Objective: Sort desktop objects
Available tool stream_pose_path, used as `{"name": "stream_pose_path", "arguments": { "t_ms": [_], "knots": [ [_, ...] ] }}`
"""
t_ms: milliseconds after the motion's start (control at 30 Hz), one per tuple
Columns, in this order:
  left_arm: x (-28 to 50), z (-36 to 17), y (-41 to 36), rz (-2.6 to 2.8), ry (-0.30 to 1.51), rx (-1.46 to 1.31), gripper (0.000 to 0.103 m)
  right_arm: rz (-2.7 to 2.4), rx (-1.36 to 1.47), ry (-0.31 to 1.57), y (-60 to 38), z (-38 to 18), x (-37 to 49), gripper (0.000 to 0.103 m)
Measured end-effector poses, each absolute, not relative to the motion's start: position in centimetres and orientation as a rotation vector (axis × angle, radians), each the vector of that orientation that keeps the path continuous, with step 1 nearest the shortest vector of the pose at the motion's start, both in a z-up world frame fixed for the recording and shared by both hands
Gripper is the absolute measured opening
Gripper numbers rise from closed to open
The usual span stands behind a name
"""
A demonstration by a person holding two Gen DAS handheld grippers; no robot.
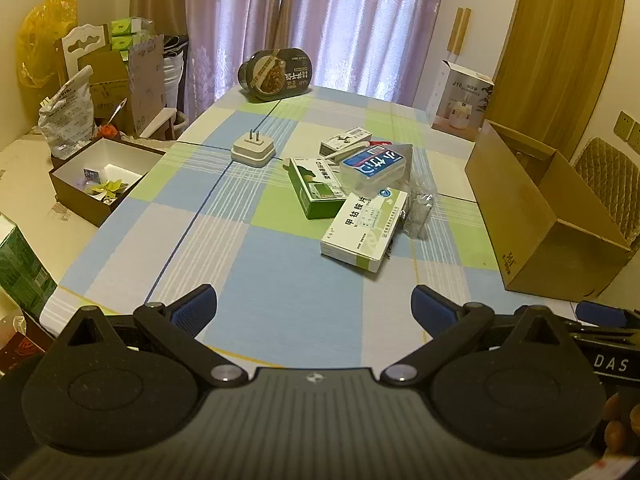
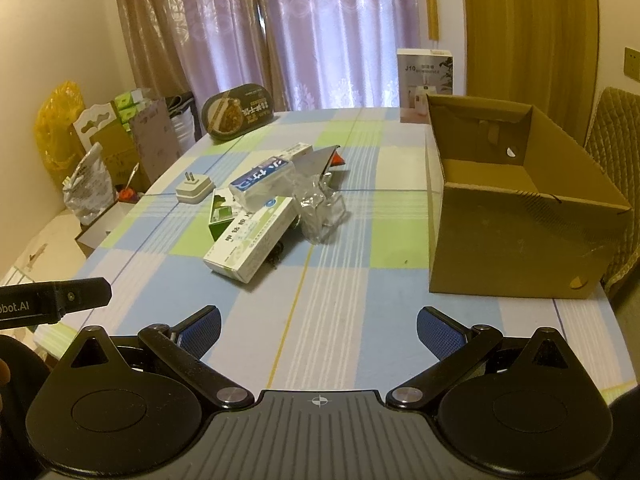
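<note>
Cardboard box (image 2: 516, 216) stands empty at the table's (image 1: 280, 280) right edge. The pile sits mid-table: white medicine box (image 1: 362, 228) nearest you, green box (image 1: 316, 188) and crumpled wrapper (image 1: 420, 204) touching it. Left gripper (image 1: 314, 308) and right gripper (image 2: 318, 330) hover at the near edge, both spread wide, empty. Take the white box across its narrow sides first.

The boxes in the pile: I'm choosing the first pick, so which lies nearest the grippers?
The white-and-green medicine box with large Chinese lettering sits at the pile's front edge; the green box and blue-labelled clear case lie behind it.
</note>
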State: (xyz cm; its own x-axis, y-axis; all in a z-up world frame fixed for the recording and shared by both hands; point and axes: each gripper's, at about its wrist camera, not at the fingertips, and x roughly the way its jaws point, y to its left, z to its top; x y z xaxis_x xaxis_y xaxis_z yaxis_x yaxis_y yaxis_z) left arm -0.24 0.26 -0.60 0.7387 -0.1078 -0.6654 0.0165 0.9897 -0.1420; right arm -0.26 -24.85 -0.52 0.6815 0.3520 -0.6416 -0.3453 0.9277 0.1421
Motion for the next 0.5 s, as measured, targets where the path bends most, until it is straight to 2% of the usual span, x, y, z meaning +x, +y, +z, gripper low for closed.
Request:
{"name": "stream_pose_path", "arguments": {
  "t_ms": [500],
  "knots": [
    [-0.29,-1.0,0.2,-0.074,0.743,-0.135,0.102,0.392,0.004,0.729,-24.8,-0.7,-0.22,0.101]
  ]
}}
